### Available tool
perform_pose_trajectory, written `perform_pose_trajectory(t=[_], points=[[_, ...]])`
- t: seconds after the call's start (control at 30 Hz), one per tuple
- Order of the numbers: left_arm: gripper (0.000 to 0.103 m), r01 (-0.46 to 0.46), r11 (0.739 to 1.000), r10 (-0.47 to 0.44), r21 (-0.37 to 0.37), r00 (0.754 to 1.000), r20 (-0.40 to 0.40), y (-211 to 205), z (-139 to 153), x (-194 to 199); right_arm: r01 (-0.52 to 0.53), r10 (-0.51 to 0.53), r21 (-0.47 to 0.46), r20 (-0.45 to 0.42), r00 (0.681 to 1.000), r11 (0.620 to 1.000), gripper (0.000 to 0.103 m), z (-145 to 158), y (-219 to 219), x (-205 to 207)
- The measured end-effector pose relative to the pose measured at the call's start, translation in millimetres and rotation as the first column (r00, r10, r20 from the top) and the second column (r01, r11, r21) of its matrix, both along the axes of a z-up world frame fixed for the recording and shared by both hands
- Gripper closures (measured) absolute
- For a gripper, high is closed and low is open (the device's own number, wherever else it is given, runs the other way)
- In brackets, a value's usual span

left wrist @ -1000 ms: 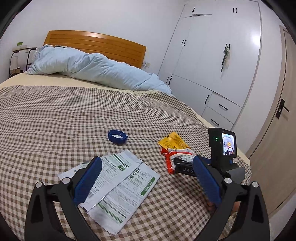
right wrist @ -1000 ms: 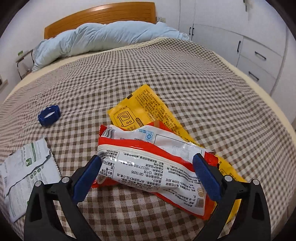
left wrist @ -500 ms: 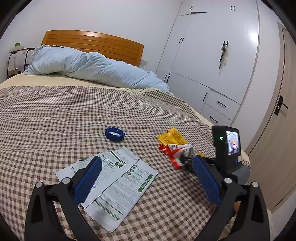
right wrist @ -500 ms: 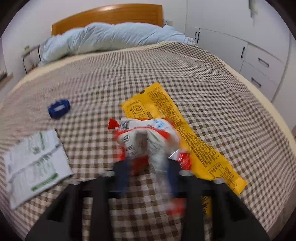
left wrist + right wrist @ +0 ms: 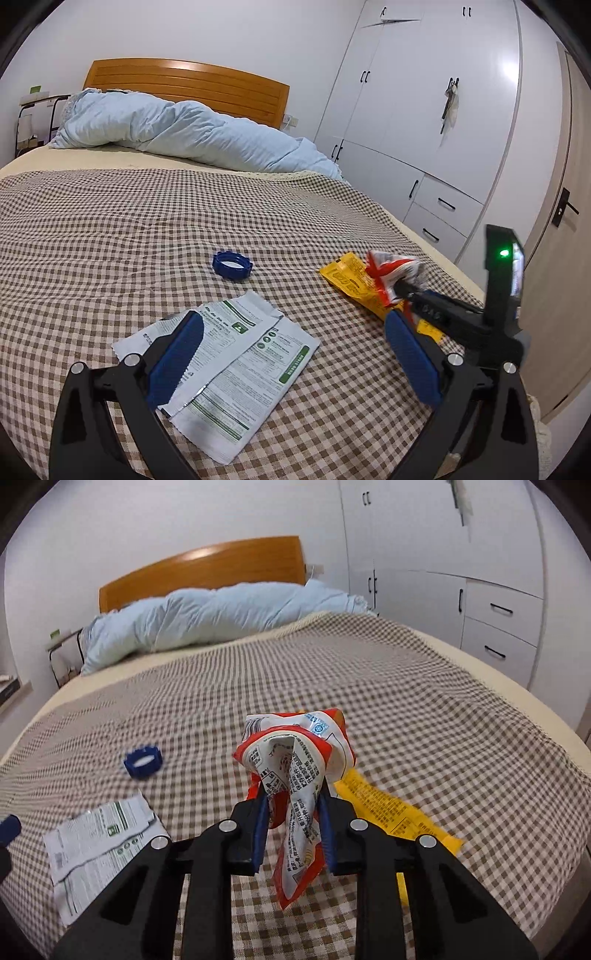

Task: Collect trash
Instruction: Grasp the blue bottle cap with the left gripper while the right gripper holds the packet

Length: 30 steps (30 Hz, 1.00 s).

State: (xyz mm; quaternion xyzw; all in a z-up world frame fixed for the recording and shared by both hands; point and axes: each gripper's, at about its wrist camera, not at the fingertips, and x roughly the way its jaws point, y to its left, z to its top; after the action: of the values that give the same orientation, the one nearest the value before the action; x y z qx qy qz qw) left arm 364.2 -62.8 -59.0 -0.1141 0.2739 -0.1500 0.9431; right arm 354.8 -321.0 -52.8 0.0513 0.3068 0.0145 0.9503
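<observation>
Already the right gripper [image 5: 291,805] has just been closing and now pinches the red-and-white wrapper [image 5: 295,760], crumpled between its pads and lifted off the checked bedspread [image 5: 424,709]. Yellow wrapper [image 5: 388,808] lies flat just beneath it. Left gripper [image 5: 291,354] hangs wide open, empty, over the torn printed sheets [image 5: 236,365]; blue ring [image 5: 232,264] sits apart, further up the bed. Risk: the slick film is caught only at a bunched fold, so a quick swing could slip it free. Its hanging tail may also snag the yellow wrapper.
</observation>
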Motion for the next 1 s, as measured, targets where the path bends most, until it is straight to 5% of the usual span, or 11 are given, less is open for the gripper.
perform_pose_trajectory(t=[0.27, 0.6, 0.83, 1.0], points=[[0.008, -0.004, 1.000, 0.004, 0.012, 0.999, -0.039, -8.0, 2.8, 25.5, 0.055, -0.059, 0.042, 0.091, 0.994, 0.998, 0.079, 17.6, -22.2, -10.6], [0.008, 0.073, 0.975, -0.054, 0.208, 0.994, -0.095, -46.8, 0.4, 92.2, 0.153, -0.163, 0.082, 0.132, 0.978, 0.985, 0.079, 22.5, -66.6, -9.0], [0.008, 0.044, 0.962, 0.023, 0.269, 0.971, -0.240, -47.9, -22.6, 156.9, 0.207, -0.234, 0.197, 0.130, 0.963, 0.958, 0.079, 22.7, -102.3, -10.7], [0.014, -0.004, 0.930, 0.112, 0.368, 0.955, -0.274, -46.7, -37.8, 187.9, 0.215, -0.247, 0.218, 0.133, 0.960, 0.952, 0.079, 24.4, -106.6, -16.0]])
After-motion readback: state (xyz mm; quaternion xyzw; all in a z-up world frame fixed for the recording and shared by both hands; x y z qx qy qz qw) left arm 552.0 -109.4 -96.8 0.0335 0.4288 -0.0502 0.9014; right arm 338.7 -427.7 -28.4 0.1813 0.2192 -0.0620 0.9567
